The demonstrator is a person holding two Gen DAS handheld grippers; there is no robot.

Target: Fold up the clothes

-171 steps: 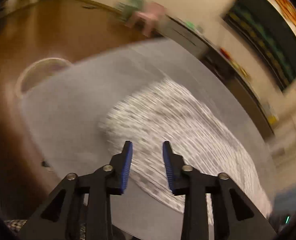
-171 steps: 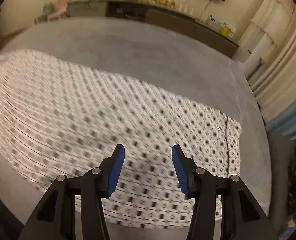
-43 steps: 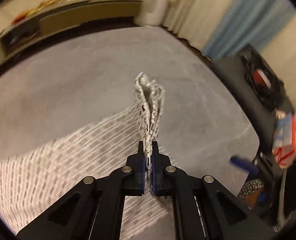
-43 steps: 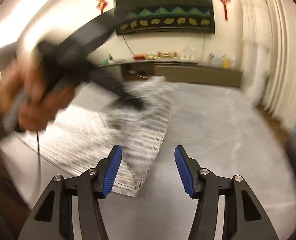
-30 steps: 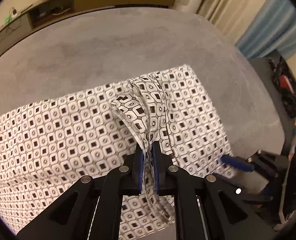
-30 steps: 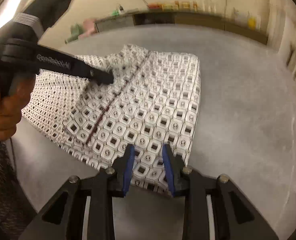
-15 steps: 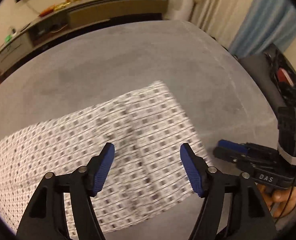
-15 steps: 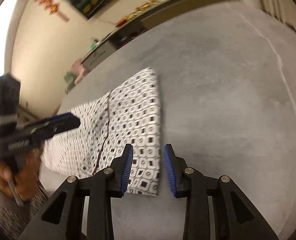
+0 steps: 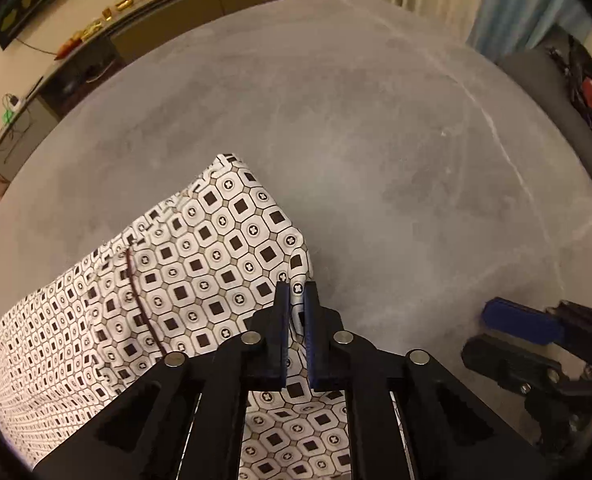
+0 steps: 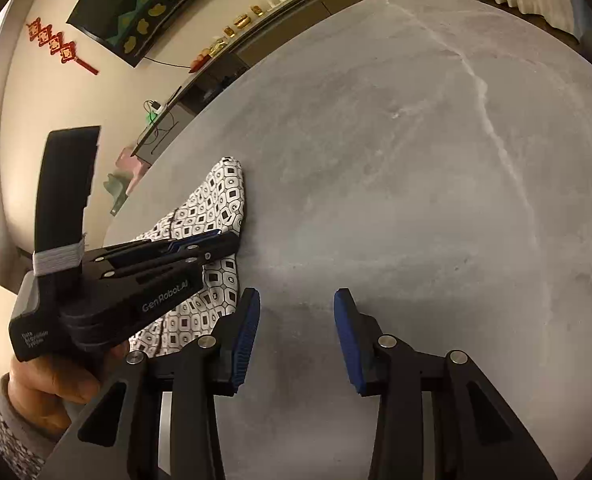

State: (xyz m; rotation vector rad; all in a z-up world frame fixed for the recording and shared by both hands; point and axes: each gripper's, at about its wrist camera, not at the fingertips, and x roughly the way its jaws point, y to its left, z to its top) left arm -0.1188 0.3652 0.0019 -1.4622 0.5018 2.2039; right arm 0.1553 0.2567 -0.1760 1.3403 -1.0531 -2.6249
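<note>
Left gripper (image 9: 294,300) clamped on cloth (image 9: 199,264) corner, was wide open a moment ago. Right gripper (image 10: 296,320) opening, empty, now off the cloth over bare desk (image 10: 416,160).

Patterned cloth (image 9: 199,280) runs off the left wrist view's left and bottom edges; full extent unknown. Left gripper (image 10: 199,246) covers part of it in the right wrist view. Hand (image 10: 51,384) cut off by the frame edge. Shelf items (image 10: 231,28) too small to ID. Right gripper (image 9: 520,320) only partly in frame.
</note>
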